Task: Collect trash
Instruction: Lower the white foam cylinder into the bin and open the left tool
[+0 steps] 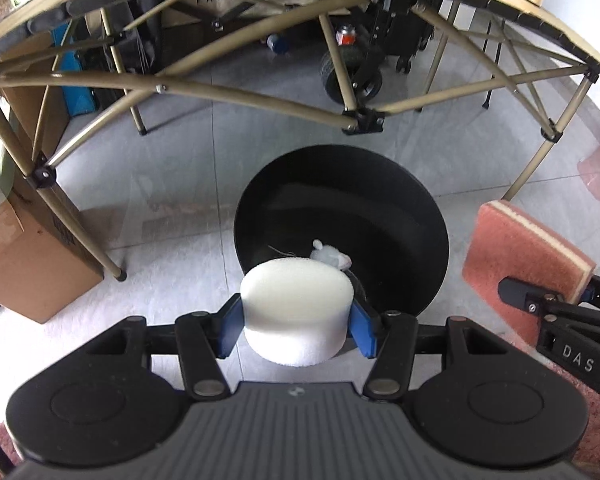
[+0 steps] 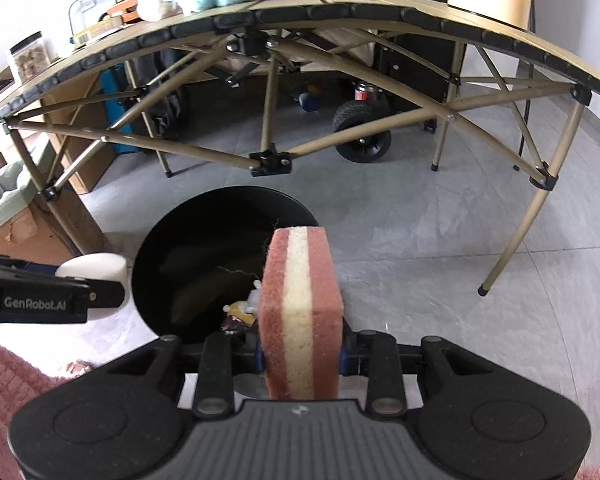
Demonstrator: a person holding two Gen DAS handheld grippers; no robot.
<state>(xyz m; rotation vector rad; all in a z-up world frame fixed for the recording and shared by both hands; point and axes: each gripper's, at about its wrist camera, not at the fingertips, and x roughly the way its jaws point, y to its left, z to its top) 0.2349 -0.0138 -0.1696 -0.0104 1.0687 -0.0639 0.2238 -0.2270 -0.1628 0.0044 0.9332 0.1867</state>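
Observation:
My left gripper (image 1: 296, 328) is shut on a round white foam puck (image 1: 296, 304), held just over the near rim of a black round bin (image 1: 400, 208) on the floor. My right gripper (image 2: 302, 356) is shut on a pink sponge with a cream middle layer (image 2: 300, 312), standing on edge over the same black bin (image 2: 168, 248). Small scraps of trash (image 2: 240, 310) lie at the bin's bottom, with a crumpled white scrap (image 1: 330, 256) among them. Each gripper shows in the other's view: the right gripper's sponge (image 1: 528, 256) at the right, the left gripper's puck (image 2: 94, 266) at the left.
A folding camp table with tan legs (image 1: 348, 120) spans the floor behind the bin, its top (image 2: 340, 4) loaded with soft items. A cardboard box (image 1: 28, 264) stands at the left. A wheeled cart (image 2: 364, 136) sits under the table. A pink rug (image 2: 4, 384) lies at the near edge.

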